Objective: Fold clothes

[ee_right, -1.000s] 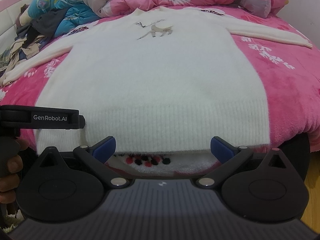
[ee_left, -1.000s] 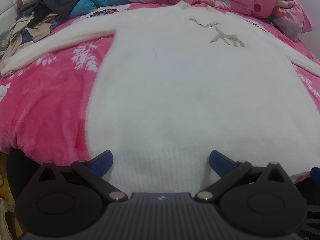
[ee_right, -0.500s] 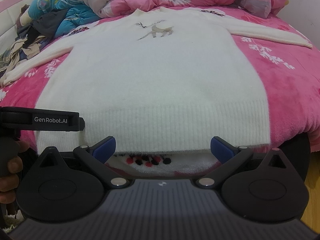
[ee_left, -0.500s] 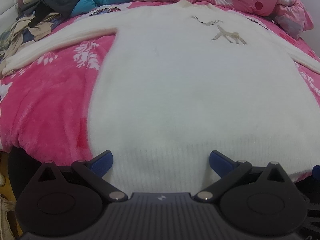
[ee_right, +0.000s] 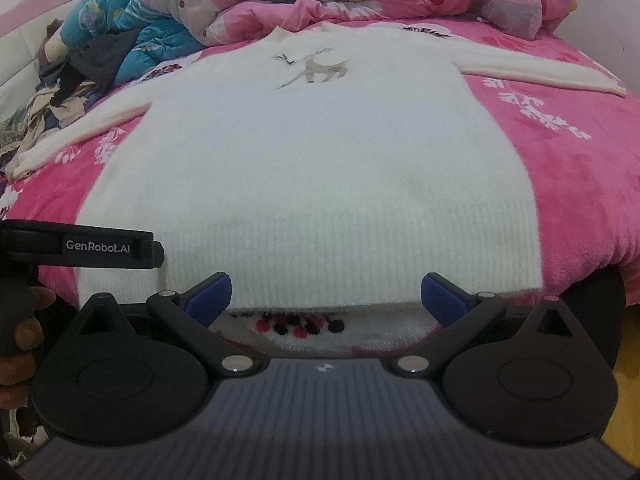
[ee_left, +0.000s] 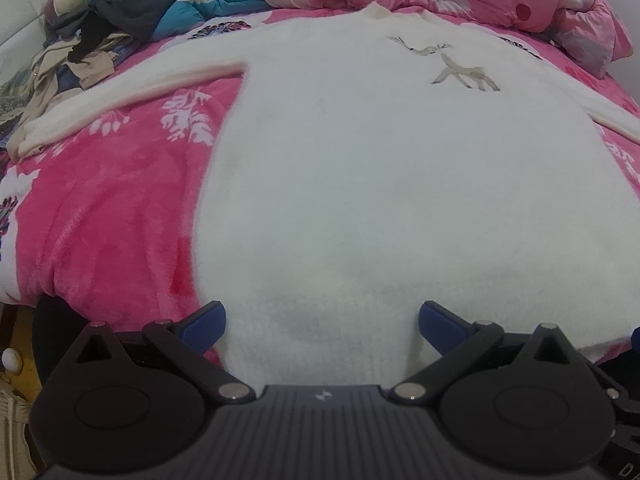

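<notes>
I had the white sweater lying flat and face up on the pink bed, its deer motif toward the head end, both sleeves spread out to the side edges and its ribbed hem draped over the foot edge. My left gripper sat at the hem's left part, jaws spread wide with nothing held, its blue fingertips just over the knit. My right gripper was equally wide open and empty at the hem's middle, beside a jumbled clothes pile at the far left corner.
</notes>
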`<state>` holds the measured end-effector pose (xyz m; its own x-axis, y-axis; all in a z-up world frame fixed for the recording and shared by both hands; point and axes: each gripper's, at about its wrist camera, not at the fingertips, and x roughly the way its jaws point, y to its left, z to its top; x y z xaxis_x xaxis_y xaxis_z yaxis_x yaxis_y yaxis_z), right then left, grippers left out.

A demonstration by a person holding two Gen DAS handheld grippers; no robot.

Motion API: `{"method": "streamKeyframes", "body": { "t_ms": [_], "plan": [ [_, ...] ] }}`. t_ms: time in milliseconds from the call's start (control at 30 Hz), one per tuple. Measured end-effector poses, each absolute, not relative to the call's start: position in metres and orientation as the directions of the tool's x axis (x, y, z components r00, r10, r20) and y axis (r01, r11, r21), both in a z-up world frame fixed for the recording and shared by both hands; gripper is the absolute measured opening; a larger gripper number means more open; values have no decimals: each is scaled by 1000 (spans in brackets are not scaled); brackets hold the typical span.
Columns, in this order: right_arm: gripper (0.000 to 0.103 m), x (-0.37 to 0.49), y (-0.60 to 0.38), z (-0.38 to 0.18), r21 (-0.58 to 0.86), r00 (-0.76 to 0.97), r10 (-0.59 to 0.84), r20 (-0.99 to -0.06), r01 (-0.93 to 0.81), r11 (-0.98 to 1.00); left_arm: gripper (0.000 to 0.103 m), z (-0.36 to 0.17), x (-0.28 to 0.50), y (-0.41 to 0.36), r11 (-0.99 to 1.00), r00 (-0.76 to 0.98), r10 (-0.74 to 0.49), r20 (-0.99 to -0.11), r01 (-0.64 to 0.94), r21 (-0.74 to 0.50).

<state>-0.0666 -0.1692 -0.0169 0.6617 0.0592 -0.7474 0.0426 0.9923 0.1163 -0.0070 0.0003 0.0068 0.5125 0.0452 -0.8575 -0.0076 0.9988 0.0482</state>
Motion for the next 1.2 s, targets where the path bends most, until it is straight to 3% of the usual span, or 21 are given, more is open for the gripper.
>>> {"method": "streamKeyframes", "body": {
  "t_ms": [600, 867, 1100, 1200],
  "plan": [
    [102, -55, -174, -20, 116, 680, 51, -732, 51, 992, 103, 6, 16, -2, 999, 499, 22, -867, 25, 39],
    [102, -39, -166, -7, 80, 730, 45, -681, 13, 997, 103, 17, 40, 29, 993, 570, -111, -814, 36, -110],
    [102, -2, -130, 21, 69, 770, 160, -618, -149, 986, 103, 19, 63, 100, 963, 605, -204, -770, -15, -268],
    [102, 22, -104, 33, 111, 760, 260, -596, -243, 964, 103, 16, 73, 133, 975, 664, -91, -742, -91, -202]
  ]
}}
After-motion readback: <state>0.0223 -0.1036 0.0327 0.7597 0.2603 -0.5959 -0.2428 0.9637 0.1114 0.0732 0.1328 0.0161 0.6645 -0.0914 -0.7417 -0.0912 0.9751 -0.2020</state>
